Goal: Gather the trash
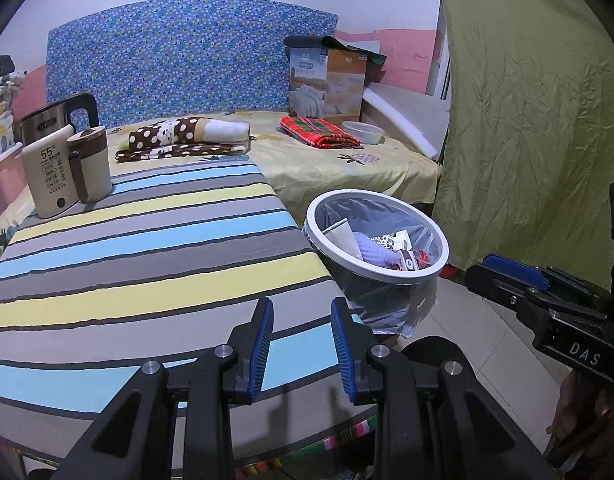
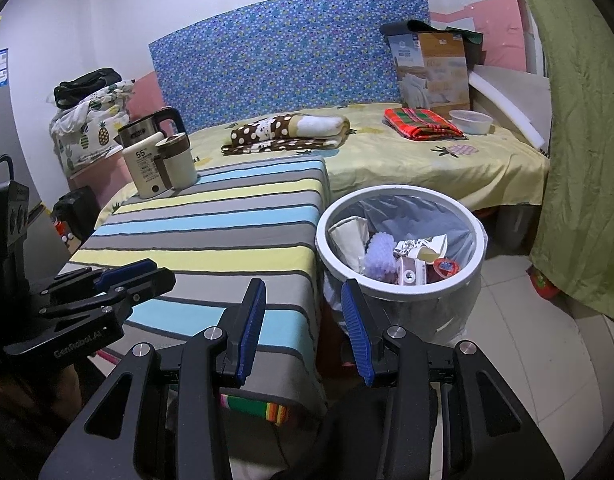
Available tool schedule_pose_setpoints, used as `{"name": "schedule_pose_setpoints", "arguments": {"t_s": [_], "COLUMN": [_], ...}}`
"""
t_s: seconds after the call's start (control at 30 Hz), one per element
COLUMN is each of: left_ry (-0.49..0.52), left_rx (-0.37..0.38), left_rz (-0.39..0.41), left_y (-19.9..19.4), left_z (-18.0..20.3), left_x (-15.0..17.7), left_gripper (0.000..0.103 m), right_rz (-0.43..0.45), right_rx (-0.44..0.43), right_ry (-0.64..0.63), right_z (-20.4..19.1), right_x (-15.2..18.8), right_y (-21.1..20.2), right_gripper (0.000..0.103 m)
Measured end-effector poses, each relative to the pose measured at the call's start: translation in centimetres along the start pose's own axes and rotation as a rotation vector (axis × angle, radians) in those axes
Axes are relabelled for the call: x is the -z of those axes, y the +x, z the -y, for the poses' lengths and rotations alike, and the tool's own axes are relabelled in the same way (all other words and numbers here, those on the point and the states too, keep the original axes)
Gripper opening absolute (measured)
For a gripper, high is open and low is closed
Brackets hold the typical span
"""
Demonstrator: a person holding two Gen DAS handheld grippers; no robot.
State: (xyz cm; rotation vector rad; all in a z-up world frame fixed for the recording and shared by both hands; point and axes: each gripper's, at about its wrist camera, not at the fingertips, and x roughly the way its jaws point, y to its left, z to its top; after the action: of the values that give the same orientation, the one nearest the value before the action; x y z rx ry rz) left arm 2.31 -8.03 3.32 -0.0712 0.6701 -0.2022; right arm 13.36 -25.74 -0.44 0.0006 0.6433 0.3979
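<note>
Both grippers, left (image 1: 302, 342) and right (image 2: 303, 330), hang empty with jaws apart over the near end of the striped table (image 1: 139, 248), whose top looks cleared, trash (image 2: 403, 262) already piled in the bin (image 2: 403, 300) just right of it, so collecting looks about done

Trash (image 2: 403, 260) inside lined white bin (image 2: 481, 248)

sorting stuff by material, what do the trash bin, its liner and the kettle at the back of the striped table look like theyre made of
Trash bin: likely plastic, matte white; smooth moulded rim, slotted wall.
Liner: thin clear plastic film; see-through, wrinkled, glossy, hanging loose outside the bin.
Kettle: probably brushed stainless steel body with a dull grey sheen; the black handle looks like plastic.
</note>
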Motion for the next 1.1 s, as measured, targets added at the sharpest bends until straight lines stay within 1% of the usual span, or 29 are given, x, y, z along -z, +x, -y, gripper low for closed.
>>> {"name": "schedule_pose_setpoints", "arguments": {"t_s": [1.1], "left_ry": [-0.007], "left_rx": [-0.024], "left_rz": [-0.009], "left_y": [0.01], "left_z": [-0.06], "left_x": [0.15], "left_gripper": [0.030], "right_rz": [-0.003], "right_rx": [-0.003], "right_ry": [-0.004], "right_z": [-0.42], "right_x": [0.00], "right_y": [-0.09], "right_gripper": [0.042]}}
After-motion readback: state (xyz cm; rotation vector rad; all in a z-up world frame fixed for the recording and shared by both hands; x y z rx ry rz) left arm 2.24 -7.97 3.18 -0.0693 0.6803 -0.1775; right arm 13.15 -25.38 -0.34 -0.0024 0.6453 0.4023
